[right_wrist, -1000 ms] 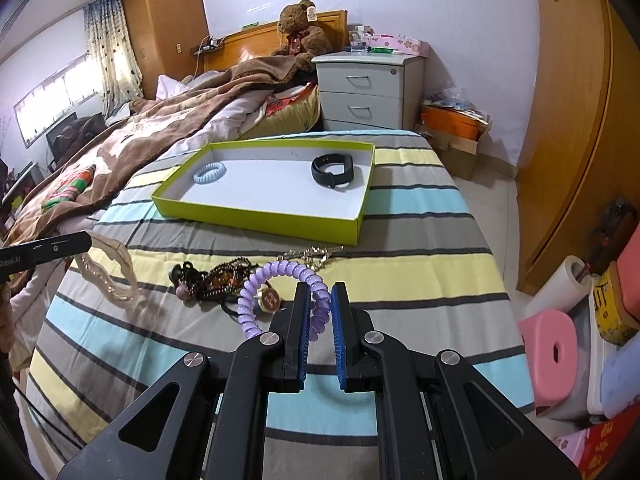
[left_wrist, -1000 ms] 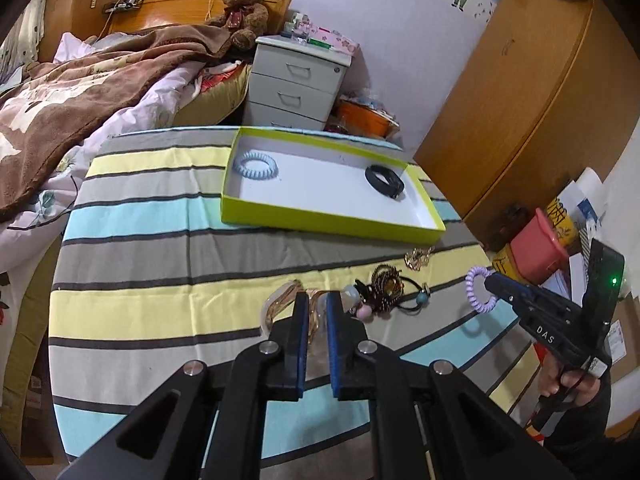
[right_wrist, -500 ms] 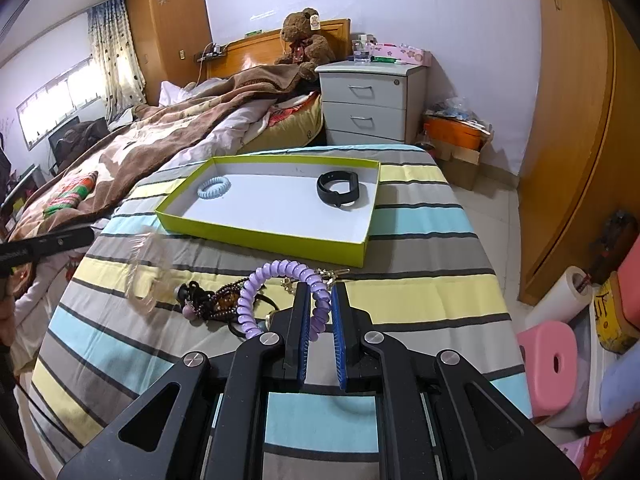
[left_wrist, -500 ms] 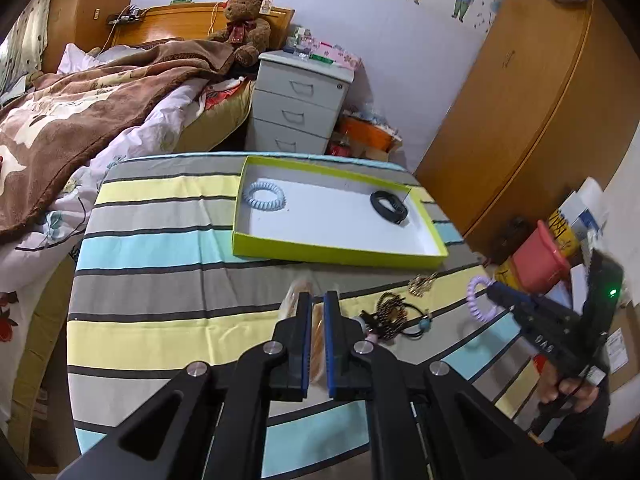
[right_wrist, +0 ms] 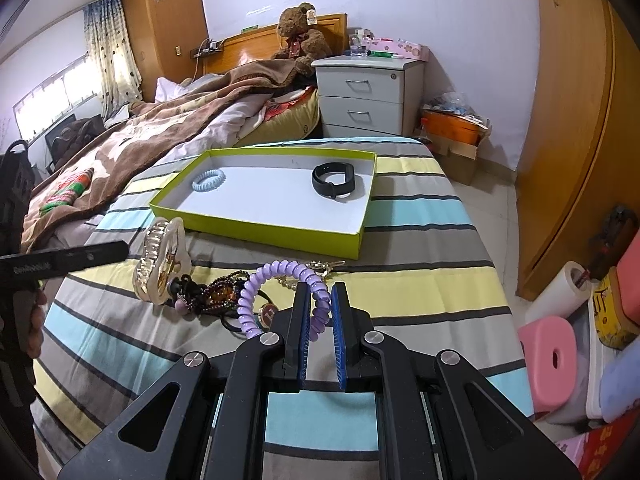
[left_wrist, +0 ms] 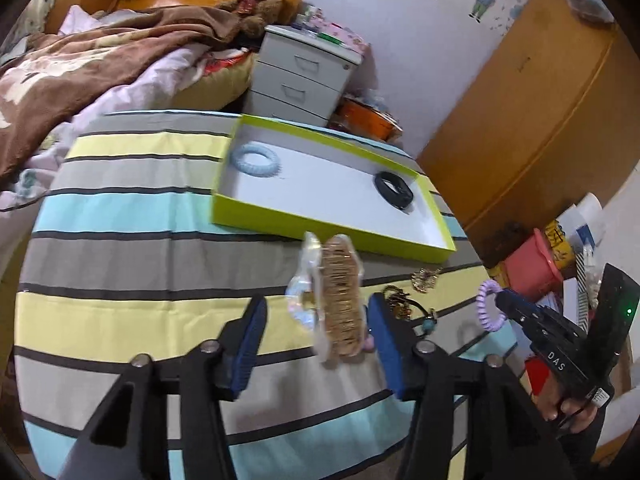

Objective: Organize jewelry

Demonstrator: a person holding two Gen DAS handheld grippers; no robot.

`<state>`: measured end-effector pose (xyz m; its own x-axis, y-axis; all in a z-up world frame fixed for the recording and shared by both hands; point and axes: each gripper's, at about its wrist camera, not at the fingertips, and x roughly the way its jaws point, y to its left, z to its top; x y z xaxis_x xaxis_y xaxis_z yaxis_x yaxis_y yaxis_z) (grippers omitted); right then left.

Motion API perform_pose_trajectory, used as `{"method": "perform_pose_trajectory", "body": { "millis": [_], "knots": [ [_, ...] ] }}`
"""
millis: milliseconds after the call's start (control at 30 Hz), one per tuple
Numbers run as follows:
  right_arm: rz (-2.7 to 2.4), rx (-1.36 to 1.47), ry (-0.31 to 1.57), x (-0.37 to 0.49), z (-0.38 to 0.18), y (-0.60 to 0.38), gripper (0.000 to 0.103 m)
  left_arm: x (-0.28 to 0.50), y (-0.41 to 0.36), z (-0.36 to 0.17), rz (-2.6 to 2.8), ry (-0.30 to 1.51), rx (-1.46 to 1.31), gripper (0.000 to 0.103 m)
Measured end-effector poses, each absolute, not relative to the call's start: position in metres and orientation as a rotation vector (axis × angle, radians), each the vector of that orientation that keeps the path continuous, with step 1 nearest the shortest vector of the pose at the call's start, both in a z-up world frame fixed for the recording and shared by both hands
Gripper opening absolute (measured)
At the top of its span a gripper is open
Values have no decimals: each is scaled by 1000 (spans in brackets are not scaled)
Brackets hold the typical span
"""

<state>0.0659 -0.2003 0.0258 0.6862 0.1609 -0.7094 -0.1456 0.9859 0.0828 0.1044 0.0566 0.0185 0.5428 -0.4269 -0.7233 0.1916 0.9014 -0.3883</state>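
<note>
Left wrist view: left gripper (left_wrist: pixel 316 320) spread wide, a clear-and-gold hair clip (left_wrist: pixel 336 300) between its blue pads, blurred, touching neither that I can tell.
Half a second ago those pads were pinched narrow on the clip; now they stand apart and the clip hangs nearer the right pad, over the striped cloth (left_wrist: pixel 120 216), just short of the green tray (left_wrist: pixel 320 224). Right gripper (right_wrist: pixel 320 312) is closed narrow on a purple coil tie (right_wrist: pixel 280 280), as before, held above the jewelry pile (right_wrist: pixel 216 292). Inside the tray lie a blue coil tie (right_wrist: pixel 208 179) at the far left and a black band (right_wrist: pixel 334 179) at the right.
</note>
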Motion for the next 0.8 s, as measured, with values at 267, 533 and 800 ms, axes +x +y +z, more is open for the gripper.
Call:
{"method": "perform_pose_trajectory", "body": {
  "millis": [267,533,800],
  "knots": [
    [177,18,808,68,19,-199,11,115,22,11,-274,976,-167,58],
    [184,19,810,72,18,-197,11,131,14,-4,-206,1025,-135,58],
    [180,20,807,74,18,-198,11,132,5,-6,-209,1026,-105,36]
  ]
}}
